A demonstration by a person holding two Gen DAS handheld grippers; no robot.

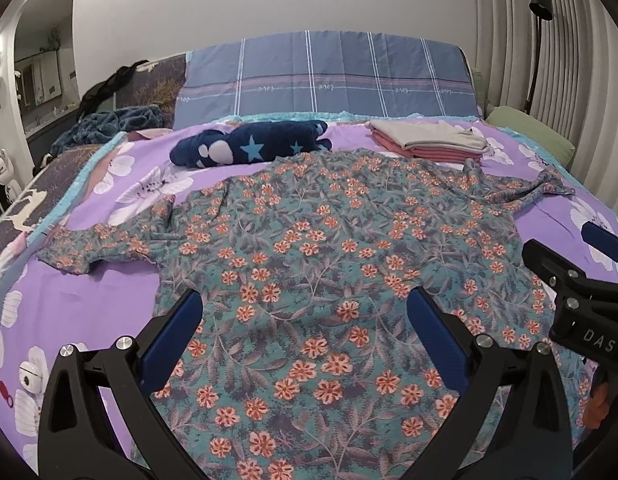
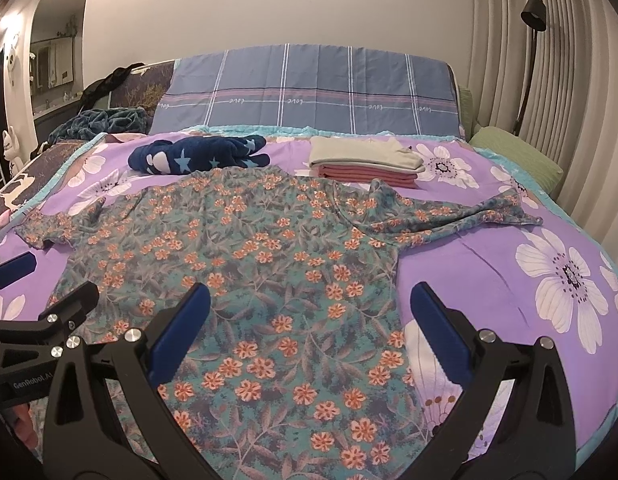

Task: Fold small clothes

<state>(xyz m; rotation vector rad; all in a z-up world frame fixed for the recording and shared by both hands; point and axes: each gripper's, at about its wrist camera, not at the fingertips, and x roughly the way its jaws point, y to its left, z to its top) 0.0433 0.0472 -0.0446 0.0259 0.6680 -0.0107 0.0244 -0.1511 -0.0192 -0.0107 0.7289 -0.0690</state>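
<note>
Over shirt hem | left tool [image 1: 305, 320] agape | right tool [image 2: 309, 316] agape, straddling shirt [image 2: 245, 280] edge

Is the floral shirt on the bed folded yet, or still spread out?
Spread out. The floral shirt lies flat on the bedspread, both sleeves extended sideways, no fold made. Both grippers hover open above its near hem.

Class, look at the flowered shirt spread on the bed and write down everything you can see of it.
The flowered shirt is a thin, soft-looking top in teal with grey leaves and orange blossoms. It lies spread flat on the purple floral bedspread, short sleeves out to both sides, the far right sleeve wrinkled. Its far edge reaches close to the folded pile and the navy star garment. The left claw and the right claw are both open over its near part, gripping nothing.
</note>
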